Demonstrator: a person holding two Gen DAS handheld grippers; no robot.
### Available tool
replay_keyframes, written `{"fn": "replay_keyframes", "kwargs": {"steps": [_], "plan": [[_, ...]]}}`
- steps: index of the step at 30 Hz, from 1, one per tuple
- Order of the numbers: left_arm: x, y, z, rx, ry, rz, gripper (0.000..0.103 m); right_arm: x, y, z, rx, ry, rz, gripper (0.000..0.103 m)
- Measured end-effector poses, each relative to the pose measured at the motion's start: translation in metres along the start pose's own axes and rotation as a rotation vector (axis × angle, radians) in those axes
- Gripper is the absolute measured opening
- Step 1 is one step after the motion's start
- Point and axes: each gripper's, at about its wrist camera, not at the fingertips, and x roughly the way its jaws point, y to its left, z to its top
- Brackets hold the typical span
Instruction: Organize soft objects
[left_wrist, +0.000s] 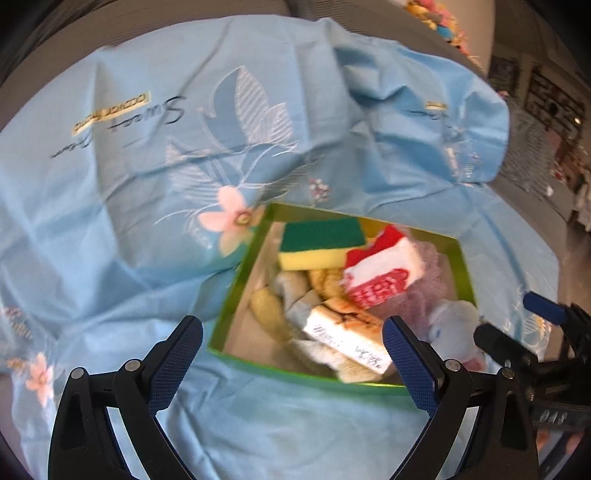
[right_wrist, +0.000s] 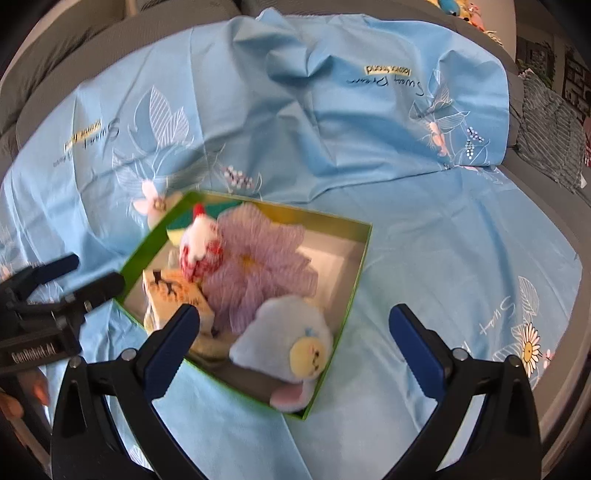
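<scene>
An open green box (left_wrist: 235, 291) (right_wrist: 345, 306) lies on a blue floral sheet and holds soft things. Inside are a green-and-yellow sponge (left_wrist: 321, 243), a red-and-white cloth (left_wrist: 384, 275) (right_wrist: 199, 243), a purple mesh puff (right_wrist: 258, 266) (left_wrist: 434, 284), a white printed pack (left_wrist: 347, 336) (right_wrist: 177, 291), rolled towels (left_wrist: 291, 295) and a pale blue plush (right_wrist: 291, 343) (left_wrist: 450, 325). My left gripper (left_wrist: 293, 363) (right_wrist: 92, 275) hovers open above the box's near left corner. My right gripper (right_wrist: 295, 345) (left_wrist: 517, 325) hovers open over the plush end. Neither holds anything.
The blue sheet (left_wrist: 147, 184) (right_wrist: 424, 240) covers a grey sofa (right_wrist: 92, 48). A striped cushion (right_wrist: 546, 125) lies at the right. Colourful plush toys (left_wrist: 439, 22) sit at the far top right. A person's fingers (right_wrist: 22, 398) hold the left gripper's handle.
</scene>
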Motion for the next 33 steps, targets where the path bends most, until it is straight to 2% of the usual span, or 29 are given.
{"fn": "replay_keyframes", "kwargs": {"steps": [4, 9, 33], "plan": [[-0.001, 0.008, -0.003, -0.04, 0.04, -0.045, 0.098, -0.001, 0.01, -0.007, -0.012, 0.015, 0.021, 0.102], [0.001, 0.009, -0.004, -0.04, 0.074, 0.007, 0.098, -0.001, 0.02, -0.007, -0.023, 0.025, 0.029, 0.102], [0.013, 0.009, 0.003, -0.036, 0.144, 0.038, 0.098, 0.014, 0.032, 0.0, -0.013, 0.06, -0.025, 0.102]]}}
